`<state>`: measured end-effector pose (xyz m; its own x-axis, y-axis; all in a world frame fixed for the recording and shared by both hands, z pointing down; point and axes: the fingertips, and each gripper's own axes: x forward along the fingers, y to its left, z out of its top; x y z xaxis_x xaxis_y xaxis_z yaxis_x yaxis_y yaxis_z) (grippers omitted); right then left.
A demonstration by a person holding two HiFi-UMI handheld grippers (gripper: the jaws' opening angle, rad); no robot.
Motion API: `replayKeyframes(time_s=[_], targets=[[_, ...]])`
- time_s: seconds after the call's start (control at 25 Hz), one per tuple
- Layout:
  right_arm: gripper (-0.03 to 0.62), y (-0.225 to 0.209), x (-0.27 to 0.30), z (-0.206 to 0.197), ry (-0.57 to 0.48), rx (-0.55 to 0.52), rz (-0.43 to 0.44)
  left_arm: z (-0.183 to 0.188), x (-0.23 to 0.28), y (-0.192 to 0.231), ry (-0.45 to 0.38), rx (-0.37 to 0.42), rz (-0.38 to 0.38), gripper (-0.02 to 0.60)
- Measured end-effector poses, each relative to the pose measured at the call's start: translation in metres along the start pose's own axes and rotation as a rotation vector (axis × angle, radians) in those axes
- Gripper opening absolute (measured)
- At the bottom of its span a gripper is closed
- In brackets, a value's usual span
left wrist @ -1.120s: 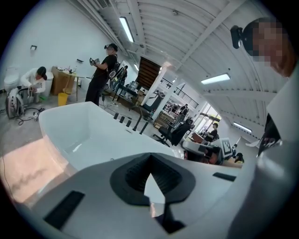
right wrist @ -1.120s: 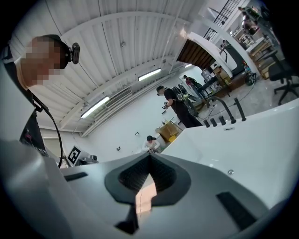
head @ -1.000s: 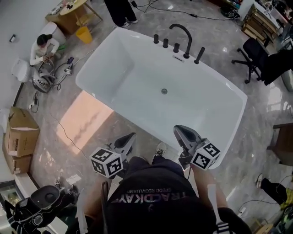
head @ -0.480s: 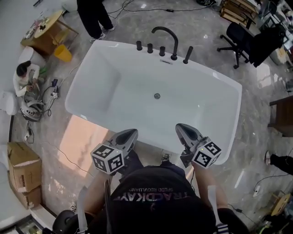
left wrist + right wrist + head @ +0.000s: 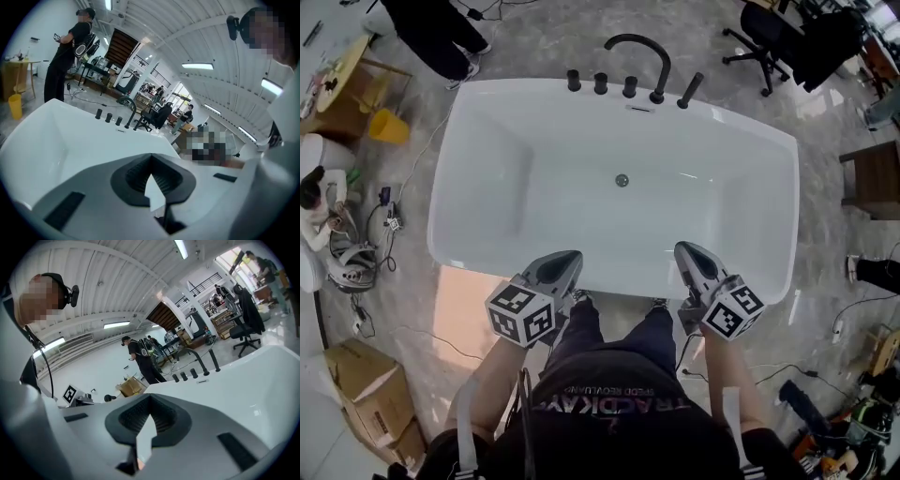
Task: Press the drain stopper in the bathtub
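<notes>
A white bathtub [image 5: 712, 187] fills the middle of the head view. Its small round metal drain stopper [image 5: 622, 180] sits on the tub floor, below the black arched faucet [image 5: 645, 49] and a row of black knobs [image 5: 600, 83] on the far rim. My left gripper [image 5: 567, 259] and right gripper [image 5: 686, 251] hover side by side over the near rim, well short of the stopper. Both are shut with nothing between their fingers. The left gripper view looks past its tip [image 5: 151, 159] at the faucet [image 5: 130, 105]. The right gripper view looks past its tip [image 5: 150, 399] at the faucet [image 5: 196, 357]. Neither shows the stopper.
A person in black [image 5: 431, 33] stands beyond the tub's far left corner, and another person [image 5: 319, 202] sits on the floor at left among cables. Also around are a yellow bucket [image 5: 389, 127], an office chair [image 5: 759, 37], a wooden cabinet [image 5: 870, 178] and a cardboard box [image 5: 370, 398].
The head view has swung so the tub now lies square and centred. Both grippers have come a little forward over the near rim and stay shut.
</notes>
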<state>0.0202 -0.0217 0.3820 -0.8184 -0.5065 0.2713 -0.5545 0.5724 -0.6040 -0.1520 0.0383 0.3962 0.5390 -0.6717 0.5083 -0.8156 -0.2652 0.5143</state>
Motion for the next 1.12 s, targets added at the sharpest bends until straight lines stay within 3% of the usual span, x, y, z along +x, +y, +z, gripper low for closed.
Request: replayKeyframes(time_s=[0.16,0.4,0.8,0.96,1.12], targets=[[0.012,-0.002,0.014,-0.008,0.011,-0.003,-0.049,-0.003,0.000,0.026,0.017,0.002,-0.017,0.005],[0.012,-0.020,0.030,-0.019,0.087,-0.047,-0.048,-0.009,0.008,0.043,0.009,-0.032,0.024,0.004],[0.012,-0.103,0.082,-0.059,0.248,-0.150,0.056,-0.049,0.059,0.055,0.039,-0.016,0.124,0.004],[0.012,-0.151,0.112,-0.089,0.325,-0.201,0.053,-0.065,0.095,0.065,0.059,0.026,0.122,0.004],[0.012,-0.191,0.141,-0.124,0.387,-0.247,0.026,-0.081,0.123,0.083,0.092,0.118,0.106,0.005]])
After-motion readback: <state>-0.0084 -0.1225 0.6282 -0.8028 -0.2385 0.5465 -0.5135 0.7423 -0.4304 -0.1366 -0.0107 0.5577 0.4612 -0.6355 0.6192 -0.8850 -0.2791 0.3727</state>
